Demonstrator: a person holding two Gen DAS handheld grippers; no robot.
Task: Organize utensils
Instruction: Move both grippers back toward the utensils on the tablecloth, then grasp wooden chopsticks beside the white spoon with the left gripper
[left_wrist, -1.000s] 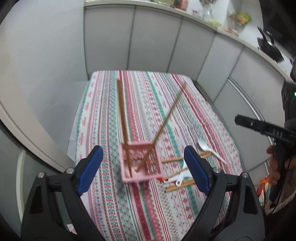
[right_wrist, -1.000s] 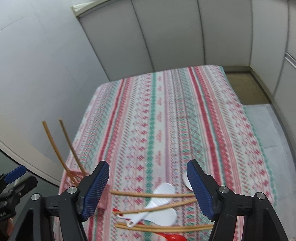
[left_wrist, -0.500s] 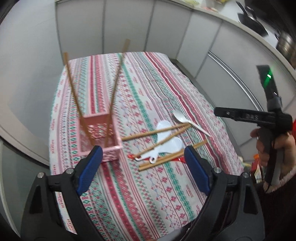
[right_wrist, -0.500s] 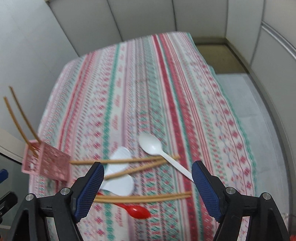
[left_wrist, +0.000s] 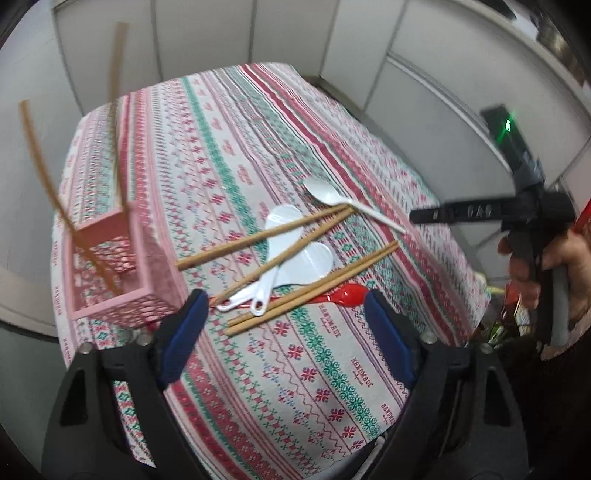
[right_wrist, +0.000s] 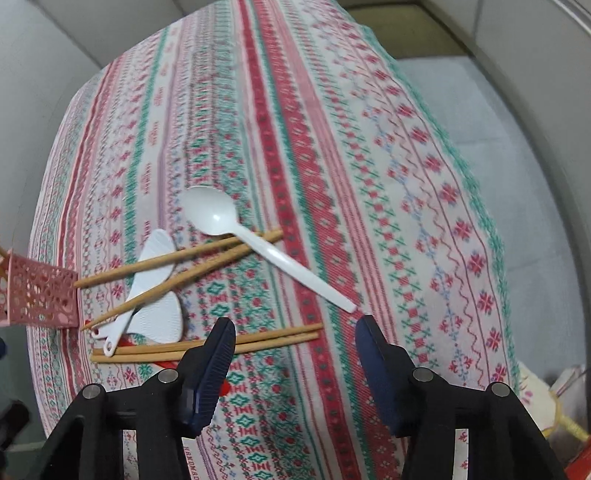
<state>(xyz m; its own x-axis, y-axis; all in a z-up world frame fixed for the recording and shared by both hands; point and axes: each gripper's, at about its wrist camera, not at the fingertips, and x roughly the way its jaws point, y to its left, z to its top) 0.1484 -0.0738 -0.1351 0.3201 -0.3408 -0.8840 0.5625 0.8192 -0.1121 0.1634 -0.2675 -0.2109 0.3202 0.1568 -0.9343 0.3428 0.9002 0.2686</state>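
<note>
A pink lattice basket stands at the table's left with two chopsticks upright in it. Beside it lies a pile: loose chopsticks, two white rice paddles, a white spoon and a red spoon. My left gripper hangs over the pile's near edge, its jaws closing with nothing gripped. My right gripper is low over a chopstick pair, whose right ends lie between its closing jaws, untouched. The white spoon lies just beyond.
A striped tablecloth covers the table, with grey floor past its right edge. White panel walls ring the table. A hand holds the right gripper's handle at the left wrist view's right side. The basket sits left of the pile.
Both grippers have come down toward the table and the pile looks larger. The left view swung from the basket to the pile. Both pairs of jaws stand narrower.
</note>
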